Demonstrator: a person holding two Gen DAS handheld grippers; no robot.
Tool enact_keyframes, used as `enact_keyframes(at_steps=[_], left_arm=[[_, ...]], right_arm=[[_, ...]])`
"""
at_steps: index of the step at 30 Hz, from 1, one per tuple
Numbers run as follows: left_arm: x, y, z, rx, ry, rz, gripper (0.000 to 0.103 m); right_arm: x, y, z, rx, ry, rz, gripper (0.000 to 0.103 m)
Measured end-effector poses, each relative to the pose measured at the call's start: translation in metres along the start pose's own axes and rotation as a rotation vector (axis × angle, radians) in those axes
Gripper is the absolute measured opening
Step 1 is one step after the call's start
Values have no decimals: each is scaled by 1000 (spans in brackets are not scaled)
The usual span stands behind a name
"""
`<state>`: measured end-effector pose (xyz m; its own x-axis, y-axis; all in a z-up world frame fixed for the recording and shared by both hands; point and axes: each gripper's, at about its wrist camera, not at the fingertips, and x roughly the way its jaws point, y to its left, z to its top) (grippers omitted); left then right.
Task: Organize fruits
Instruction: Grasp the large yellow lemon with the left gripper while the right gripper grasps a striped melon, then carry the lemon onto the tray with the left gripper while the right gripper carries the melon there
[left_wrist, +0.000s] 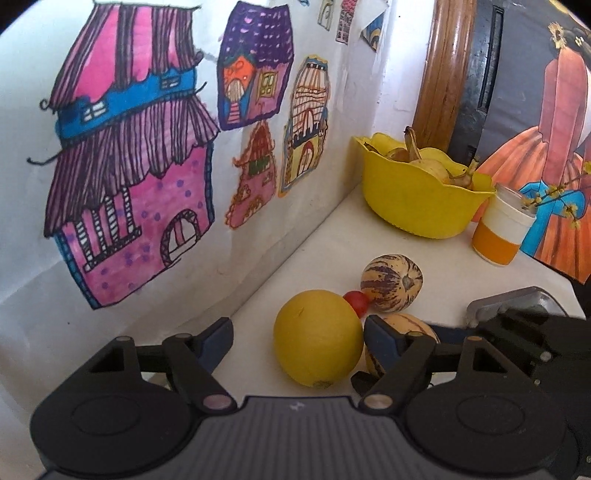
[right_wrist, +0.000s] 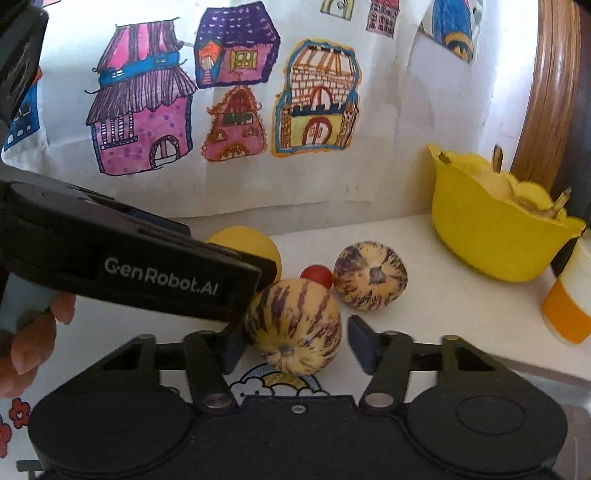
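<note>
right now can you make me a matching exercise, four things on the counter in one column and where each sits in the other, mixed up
Things:
1. yellow round fruit
2. near striped fruit
3. small red fruit
4. bananas

Places:
A. inside the yellow bowl
B. between the fingers of the left claw
C. between the fingers of the right claw
D. wedged among the three bigger fruits

Pairs: 1-B, 2-C, 3-D, 4-A
</note>
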<state>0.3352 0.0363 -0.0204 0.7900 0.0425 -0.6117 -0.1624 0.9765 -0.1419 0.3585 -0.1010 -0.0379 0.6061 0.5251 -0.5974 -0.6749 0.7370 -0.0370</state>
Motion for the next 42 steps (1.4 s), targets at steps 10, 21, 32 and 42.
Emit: enact_keyframes(at_steps=[10,21,32,42], left_arm=[[10,-4,-2,-9,39,-37,74],[-1,-7,-9,10,51,-49,59],[-39,-15,-32,15,82,-109,59],[-78,-52,-39,56,45,-169,59]], right_arm=[[-11,-5,-8,63,14,4,55],[-32,-5,-19,128,14,22,55],[-86,0,-45,220,-27,36,55],[-170,-8,-73,286,-142,-4,55]])
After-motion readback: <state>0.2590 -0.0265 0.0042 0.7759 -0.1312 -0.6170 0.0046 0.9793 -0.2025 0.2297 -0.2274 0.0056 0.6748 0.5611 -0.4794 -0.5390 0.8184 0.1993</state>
